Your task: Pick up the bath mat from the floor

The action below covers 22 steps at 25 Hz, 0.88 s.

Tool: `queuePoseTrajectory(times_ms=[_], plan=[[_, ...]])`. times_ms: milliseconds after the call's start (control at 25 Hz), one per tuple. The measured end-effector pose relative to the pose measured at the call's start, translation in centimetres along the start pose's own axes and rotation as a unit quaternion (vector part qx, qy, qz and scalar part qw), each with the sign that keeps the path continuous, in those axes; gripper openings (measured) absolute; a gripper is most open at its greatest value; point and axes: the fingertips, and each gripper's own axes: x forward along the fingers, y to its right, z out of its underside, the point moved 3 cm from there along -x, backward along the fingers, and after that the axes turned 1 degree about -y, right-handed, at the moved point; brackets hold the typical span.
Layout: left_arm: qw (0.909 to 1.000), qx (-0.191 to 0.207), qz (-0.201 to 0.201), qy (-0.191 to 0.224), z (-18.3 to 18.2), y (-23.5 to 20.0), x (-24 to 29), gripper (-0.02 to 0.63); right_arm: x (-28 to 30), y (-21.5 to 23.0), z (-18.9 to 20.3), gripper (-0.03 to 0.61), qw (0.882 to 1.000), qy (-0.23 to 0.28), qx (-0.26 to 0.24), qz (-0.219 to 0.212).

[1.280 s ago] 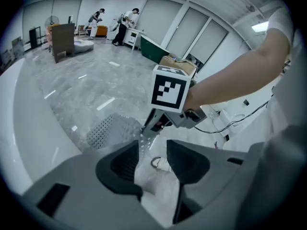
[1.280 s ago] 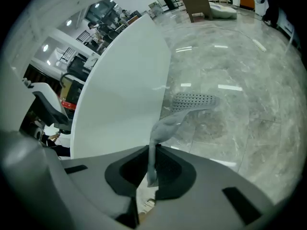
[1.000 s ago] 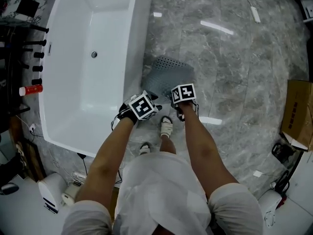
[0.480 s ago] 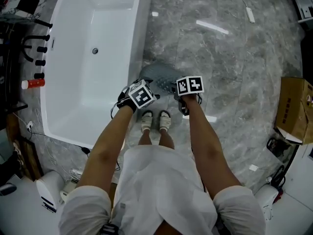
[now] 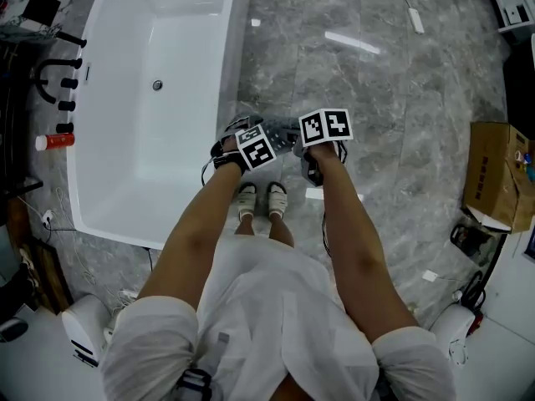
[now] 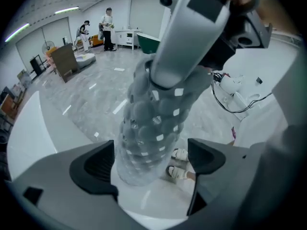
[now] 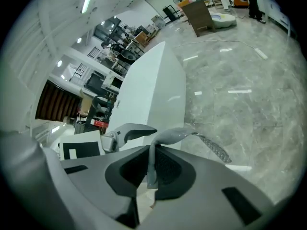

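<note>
The grey perforated bath mat (image 6: 148, 123) hangs off the floor as a bunched, drooping fold. My right gripper (image 7: 151, 164) is shut on its edge, and the mat (image 7: 177, 134) curls out from between the pads. My left gripper (image 6: 151, 162) has just been opening its jaws. They stand wide with the hanging mat between them, and neither pad presses on it. In the head view the mat (image 5: 282, 129) shows only as a small grey patch between the left gripper (image 5: 242, 140) and the right gripper (image 5: 311, 153), above the person's feet.
A white bathtub (image 5: 159, 98) stands right beside me on the left, with black fittings and a red-capped bottle (image 5: 54, 140) beyond it. The person's white sandals (image 5: 259, 199) are on the marble floor. A cardboard box (image 5: 493, 174) and cables lie at the right.
The mat lay flat on the floor by the tub; now it is lifted and bunched. Both grippers have risen with it. The left jaws have opened and let go.
</note>
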Motion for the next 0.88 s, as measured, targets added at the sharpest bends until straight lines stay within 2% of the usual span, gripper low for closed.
queuePoseTrajectory(times_ms=[160,320,440,600,680,880], plan=[[0.9993,0.008,-0.037,0.007,-1.1,-0.5,0.1,0.466,-0.7,-1.9,-0.4,0.041,1.000,0.001,-0.010,-0.022],[0.9989,0.012,-0.045,0.000,-1.3,-1.2,-0.1,0.452,-0.9,-2.8,-0.6,0.041,0.999,-0.006,-0.020,-0.036],[0.9985,0.015,-0.053,-0.002,-1.4,-1.8,-0.8,0.269,-1.2,-3.0,-0.7,0.043,0.998,-0.005,-0.025,-0.049],[0.9972,0.038,-0.063,-0.006,-1.4,-2.0,-1.5,0.096,-1.3,-2.9,-1.2,0.044,0.998,-0.003,-0.036,-0.056],[0.9971,0.045,-0.061,-0.009,-1.5,-1.9,-1.8,0.064,-1.5,-2.8,-1.4,0.054,0.997,-0.013,-0.052,-0.055],[0.9975,0.050,-0.047,-0.017,-2.1,-1.2,-2.5,0.054,-2.8,-2.1,-1.8,0.126,0.994,-0.021,-0.098,-0.043]])
